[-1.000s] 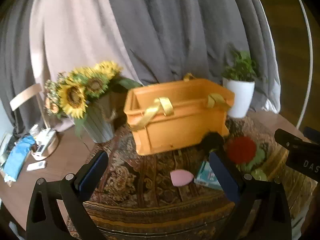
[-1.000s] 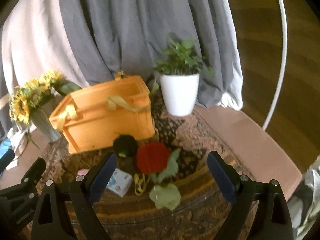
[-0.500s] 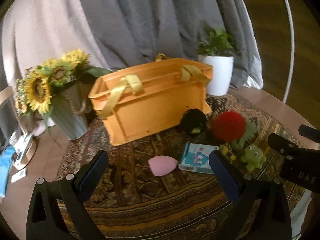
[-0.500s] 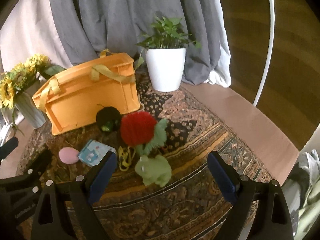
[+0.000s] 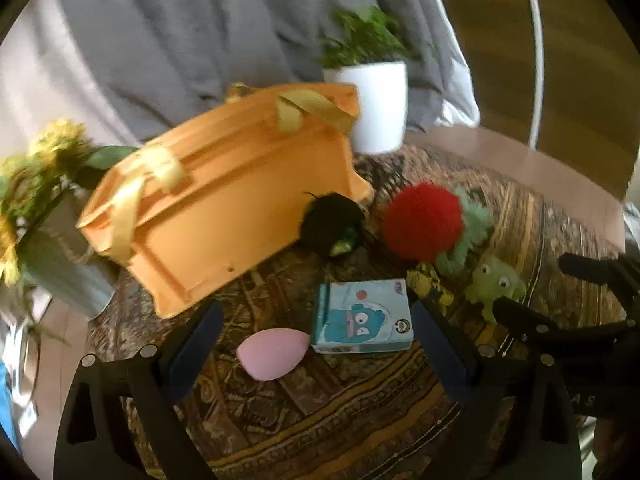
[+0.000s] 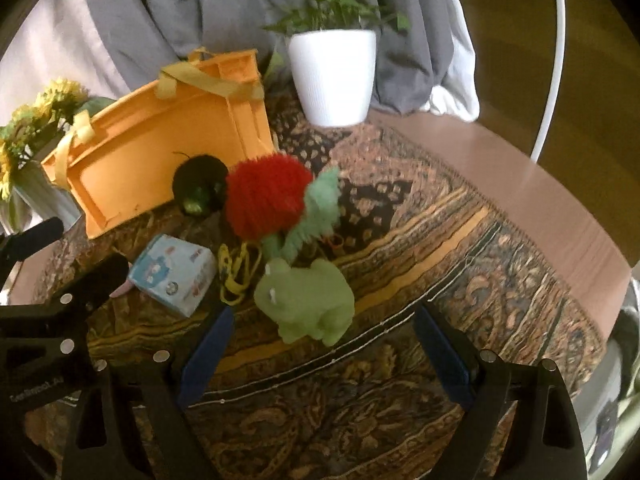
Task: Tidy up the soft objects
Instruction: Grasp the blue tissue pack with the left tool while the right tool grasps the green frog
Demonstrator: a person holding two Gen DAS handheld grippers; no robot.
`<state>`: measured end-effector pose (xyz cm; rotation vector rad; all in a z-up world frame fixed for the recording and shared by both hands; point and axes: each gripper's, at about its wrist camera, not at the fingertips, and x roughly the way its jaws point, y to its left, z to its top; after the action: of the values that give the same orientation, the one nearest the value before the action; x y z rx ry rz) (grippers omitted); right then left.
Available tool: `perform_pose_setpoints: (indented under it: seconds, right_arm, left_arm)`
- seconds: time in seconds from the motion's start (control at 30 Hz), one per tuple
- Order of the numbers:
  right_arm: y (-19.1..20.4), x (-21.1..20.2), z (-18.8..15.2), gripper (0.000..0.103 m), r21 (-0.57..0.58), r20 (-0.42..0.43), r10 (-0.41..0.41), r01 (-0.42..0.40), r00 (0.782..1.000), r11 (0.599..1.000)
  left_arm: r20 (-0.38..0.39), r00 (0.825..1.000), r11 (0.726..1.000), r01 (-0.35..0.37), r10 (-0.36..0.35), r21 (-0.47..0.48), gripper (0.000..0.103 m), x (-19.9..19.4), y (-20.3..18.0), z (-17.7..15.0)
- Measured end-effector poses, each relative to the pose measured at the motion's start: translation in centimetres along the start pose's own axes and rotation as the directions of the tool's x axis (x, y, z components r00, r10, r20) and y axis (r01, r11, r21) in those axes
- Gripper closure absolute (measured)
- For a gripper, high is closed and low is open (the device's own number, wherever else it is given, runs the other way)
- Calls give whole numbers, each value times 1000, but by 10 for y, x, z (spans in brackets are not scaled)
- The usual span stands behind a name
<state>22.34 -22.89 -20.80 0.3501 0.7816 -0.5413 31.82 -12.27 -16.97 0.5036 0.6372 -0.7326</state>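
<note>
The left gripper (image 5: 316, 344) stands wide with nothing held, though its jaws have just been closing a little; the pink sponge (image 5: 273, 353) lies on the rug between them, untouched. The sponge looks light and squashy, so a gentle pinch across its fat middle should do. Just beyond, at one o'clock, lies the small blue box (image 5: 363, 317), stiffer and better taken by its long sides.

The right gripper (image 6: 320, 356) is also wide open and empty, with the green frog (image 6: 306, 300) just ahead at twelve o'clock. It should give under the pads; its round body is the likely hold. Further out at eleven o'clock sit the red pompom (image 6: 266, 196) and black pompom (image 6: 200, 188), against the orange crate (image 6: 160, 144) on the counter (image 6: 520, 168).
</note>
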Motion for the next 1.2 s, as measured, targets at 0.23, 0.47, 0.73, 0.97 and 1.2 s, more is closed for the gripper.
perform_pose_setpoints:
  seconds: [0.23,0.47,0.73,0.97,1.2]
  right_arm:
    - [-6,14,-4,14,16,-30,-3,4,1000,1000]
    - [-11,22,-3,20,44,-49,28,-26,998,999]
    - [-15,29,4,26,60,-51,45,-42,998,997]
    - [-17,41,9,28,42,-51,44,-41,998,998]
    - [-15,47,13,28,17,-40,37,-37,998,999]
  left_arm:
    - [-65,994,995,90,-87,50,8,23,-7,1]
    - [-103,984,989,148,-145,23,8,35,-8,0]
    - [-141,968,978,202,-206,-41,8,50,-5,0]
    - [-182,959,976,209,-217,-62,12,68,-8,-1]
    - [-197,957,976,202,-214,-80,20,78,-9,-2]
